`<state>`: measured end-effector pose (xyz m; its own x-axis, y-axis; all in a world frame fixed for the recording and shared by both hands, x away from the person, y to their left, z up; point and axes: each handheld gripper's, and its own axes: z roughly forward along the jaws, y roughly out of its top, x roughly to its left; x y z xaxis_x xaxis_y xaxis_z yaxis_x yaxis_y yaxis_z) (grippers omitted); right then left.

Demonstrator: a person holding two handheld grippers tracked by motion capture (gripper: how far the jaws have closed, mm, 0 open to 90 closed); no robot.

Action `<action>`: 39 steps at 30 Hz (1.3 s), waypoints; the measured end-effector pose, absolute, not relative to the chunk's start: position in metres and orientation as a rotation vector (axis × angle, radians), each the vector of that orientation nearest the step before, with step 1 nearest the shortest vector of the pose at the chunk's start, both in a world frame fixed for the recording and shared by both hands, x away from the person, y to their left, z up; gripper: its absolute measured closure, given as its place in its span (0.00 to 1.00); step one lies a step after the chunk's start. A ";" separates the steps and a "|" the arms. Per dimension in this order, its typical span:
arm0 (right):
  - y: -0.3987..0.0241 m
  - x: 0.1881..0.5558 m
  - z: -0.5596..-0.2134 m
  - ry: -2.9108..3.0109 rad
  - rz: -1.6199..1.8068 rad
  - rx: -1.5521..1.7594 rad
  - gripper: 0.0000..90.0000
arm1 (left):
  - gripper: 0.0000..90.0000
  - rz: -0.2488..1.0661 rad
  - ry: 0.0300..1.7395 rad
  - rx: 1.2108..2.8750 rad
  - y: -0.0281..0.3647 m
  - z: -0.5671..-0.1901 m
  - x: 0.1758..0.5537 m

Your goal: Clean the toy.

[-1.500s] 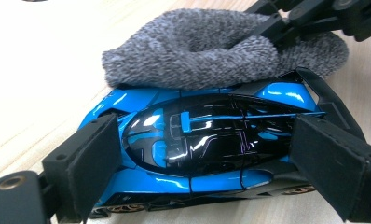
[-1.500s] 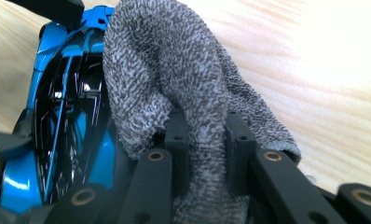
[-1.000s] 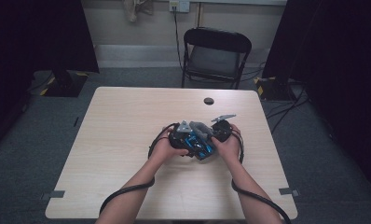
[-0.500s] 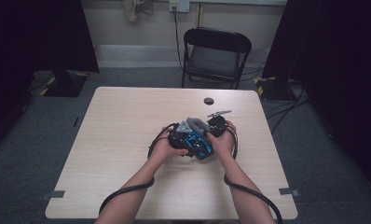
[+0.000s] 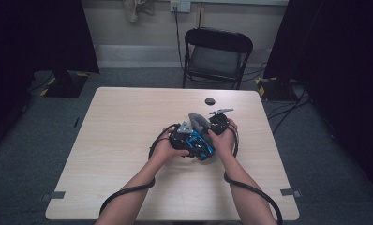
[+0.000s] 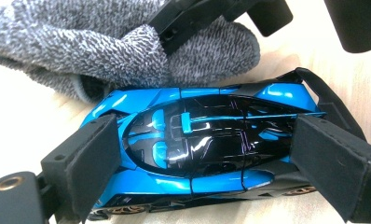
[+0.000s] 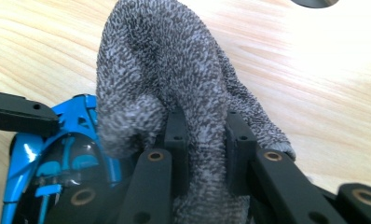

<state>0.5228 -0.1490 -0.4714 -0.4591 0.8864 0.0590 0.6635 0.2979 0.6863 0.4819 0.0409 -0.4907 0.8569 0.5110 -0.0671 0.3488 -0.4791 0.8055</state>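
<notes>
Centre-right of table, approx. 4 o'clock from its middle: both grippers meet over two items.

Item 1: toy car, blue w/ black canopy, bronze-coloured wheels. Lies on the wood, roof up. In high view it shows as a blue patch between the two hands.

Item 2: grey knit sock, speckled. Bunched, one end lifted off the table, the rest draped beside the car at its 12 o'clock in left gripper view; whether they touch is unclear.

Left gripper: jaws wide apart, one pad at the car's nose, one at its tail, i.e. 9 and 3 o'clock; both pads seem pressed on the car, lengthwise grip. Seen from above at.

Right gripper: jaws nearly together, pinching a fold of the sock; fabric bulges above the pads. Seen from above at.

Other: small black disc on the table, 12 o'clock of the grippers, well apart. Black folding chair beyond the far edge.
</notes>
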 end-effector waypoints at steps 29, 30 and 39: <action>-0.212 0.478 -0.454 2.216 0.985 1.391 0.84 | 0.09 0.222 0.627 2.130 0.040 -0.490 0.482; -0.213 0.475 -0.454 2.218 0.986 1.396 0.84 | 0.09 0.222 0.628 2.130 0.040 -0.490 0.482; -0.223 0.459 -0.458 2.228 0.981 1.398 0.84 | 0.09 0.222 0.626 2.141 0.040 -0.489 0.483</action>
<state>0.4586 -0.2229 -0.4577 -0.4623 0.8833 0.0780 0.6537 0.2800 0.7031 0.4831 0.0398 -0.4889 0.8575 0.5102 -0.0659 0.3554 -0.4949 0.7929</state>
